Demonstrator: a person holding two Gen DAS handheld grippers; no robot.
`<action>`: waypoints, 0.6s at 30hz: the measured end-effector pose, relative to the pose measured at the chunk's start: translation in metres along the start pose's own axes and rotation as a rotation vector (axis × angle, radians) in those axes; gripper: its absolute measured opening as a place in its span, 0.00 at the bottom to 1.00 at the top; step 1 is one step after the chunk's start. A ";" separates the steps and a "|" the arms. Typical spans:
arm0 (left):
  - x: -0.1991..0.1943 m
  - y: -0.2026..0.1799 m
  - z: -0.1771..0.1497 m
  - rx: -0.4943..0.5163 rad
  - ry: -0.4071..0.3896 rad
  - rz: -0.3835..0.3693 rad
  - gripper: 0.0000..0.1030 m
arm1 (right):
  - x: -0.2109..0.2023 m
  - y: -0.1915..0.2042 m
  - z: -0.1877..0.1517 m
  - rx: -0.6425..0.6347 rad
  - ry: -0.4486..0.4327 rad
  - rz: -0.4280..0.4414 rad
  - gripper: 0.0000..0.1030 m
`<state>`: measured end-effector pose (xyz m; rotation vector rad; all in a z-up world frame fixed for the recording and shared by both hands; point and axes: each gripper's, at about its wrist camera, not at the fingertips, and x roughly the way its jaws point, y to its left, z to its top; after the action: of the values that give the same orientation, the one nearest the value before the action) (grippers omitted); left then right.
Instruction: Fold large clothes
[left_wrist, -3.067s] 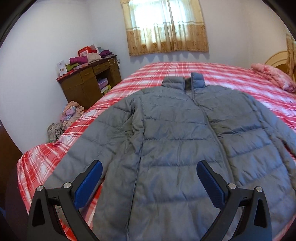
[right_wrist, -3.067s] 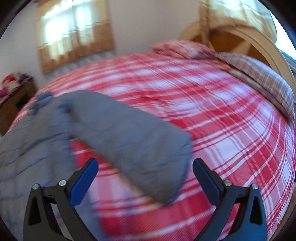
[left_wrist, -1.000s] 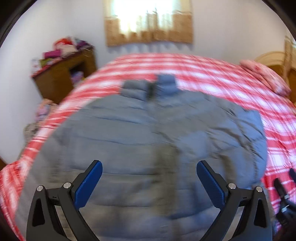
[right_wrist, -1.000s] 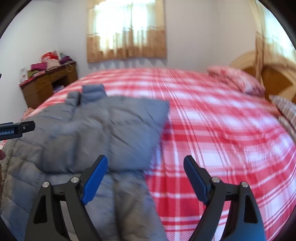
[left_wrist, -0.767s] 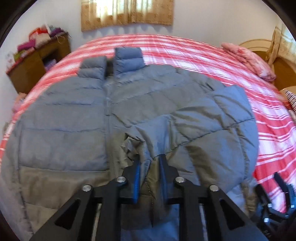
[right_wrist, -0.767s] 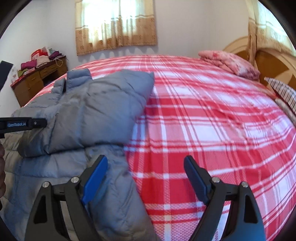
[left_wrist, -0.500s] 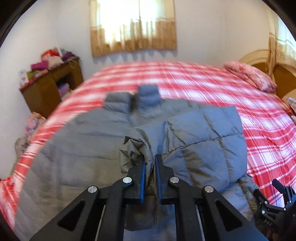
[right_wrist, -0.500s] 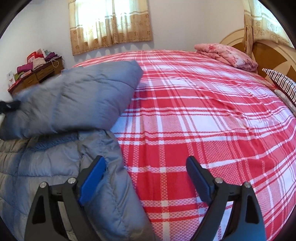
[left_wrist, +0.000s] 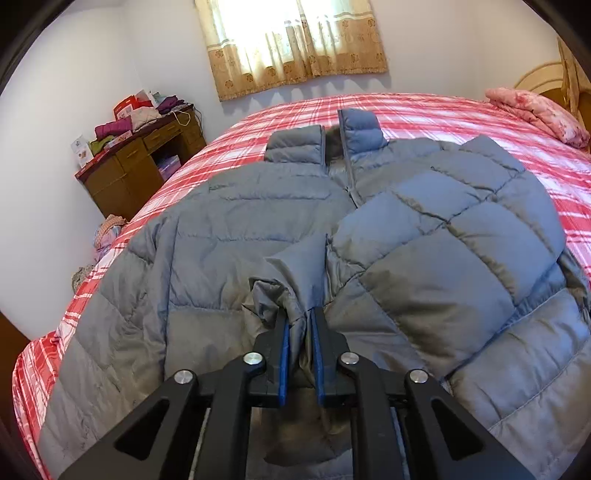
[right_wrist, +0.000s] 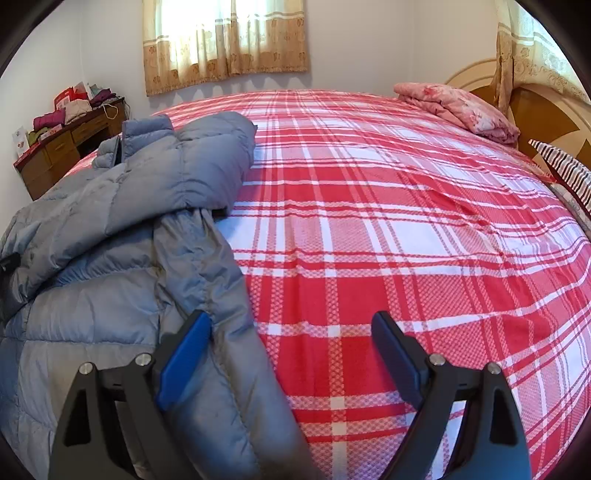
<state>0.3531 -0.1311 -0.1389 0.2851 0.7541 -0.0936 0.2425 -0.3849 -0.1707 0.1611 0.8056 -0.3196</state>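
Between the left gripper's (left_wrist: 298, 321) opening jaws sits the sleeve cuff (left_wrist: 280, 295) of the grey jacket (left_wrist: 229, 229), which lies spread on the plaid bed (right_wrist: 369, 221). Beside the jacket's hem, the right gripper (right_wrist: 291, 354) hangs spread wide, holding nothing.

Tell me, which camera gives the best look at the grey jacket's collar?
The left wrist view: the collar faces the camera, both halves and the zip visible. In the right wrist view the collar sits far left, seen side-on and partly hidden by the folded sleeve.
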 end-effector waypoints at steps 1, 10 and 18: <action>-0.001 -0.001 0.002 0.007 -0.007 0.021 0.20 | 0.001 0.001 0.000 -0.004 0.005 0.000 0.88; -0.071 0.042 0.015 -0.078 -0.269 0.079 0.93 | -0.030 -0.003 0.024 -0.043 0.072 0.122 0.89; -0.020 0.032 0.052 -0.226 -0.137 0.081 0.93 | -0.014 0.020 0.124 0.004 -0.093 0.087 0.58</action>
<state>0.3789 -0.1155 -0.0821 0.0927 0.6097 0.0485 0.3248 -0.3955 -0.0758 0.1835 0.7034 -0.2446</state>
